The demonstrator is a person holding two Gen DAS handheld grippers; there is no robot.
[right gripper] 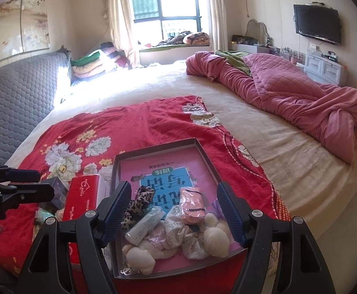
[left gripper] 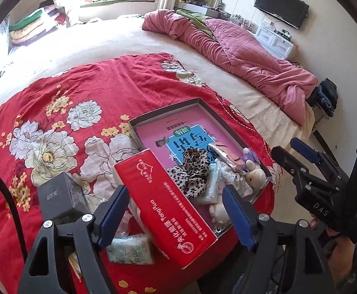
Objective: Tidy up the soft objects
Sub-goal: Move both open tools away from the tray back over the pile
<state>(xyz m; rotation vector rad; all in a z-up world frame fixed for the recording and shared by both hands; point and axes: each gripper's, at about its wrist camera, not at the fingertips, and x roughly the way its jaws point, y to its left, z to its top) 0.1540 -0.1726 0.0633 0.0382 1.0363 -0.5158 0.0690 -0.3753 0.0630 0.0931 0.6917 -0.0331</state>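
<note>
The soft objects lie heaped in the near end of a shallow dark-rimmed tray (right gripper: 153, 143), at lower centre of the right wrist view: a leopard-print scrunchie (right gripper: 139, 202), a pink pouch (right gripper: 193, 205), a white tissue pack (right gripper: 145, 225), a pale floral cloth (right gripper: 178, 230) and cream plush toys (right gripper: 215, 237). The tray's pink floor carries a blue label with printed characters. The right claw (right gripper: 173, 215) hovers over this heap with its blue-padded fingers wide apart, gripping nothing. In the left wrist view the same tray (left gripper: 168, 106) sits at centre right, and a red carton (left gripper: 163, 210) leans against its left wall. The left claw (left gripper: 176, 218) is spread open astride the carton's near end, its pads apart from the sides. Left of the carton stands a dark grey box (left gripper: 60, 196), and a pale patterned packet (left gripper: 129, 250) lies below. Everything rests on a red floral cloth (left gripper: 80, 85) spread over a bed (right gripper: 264, 132), with a crumpled pink quilt (right gripper: 288, 98) at upper right.
</note>
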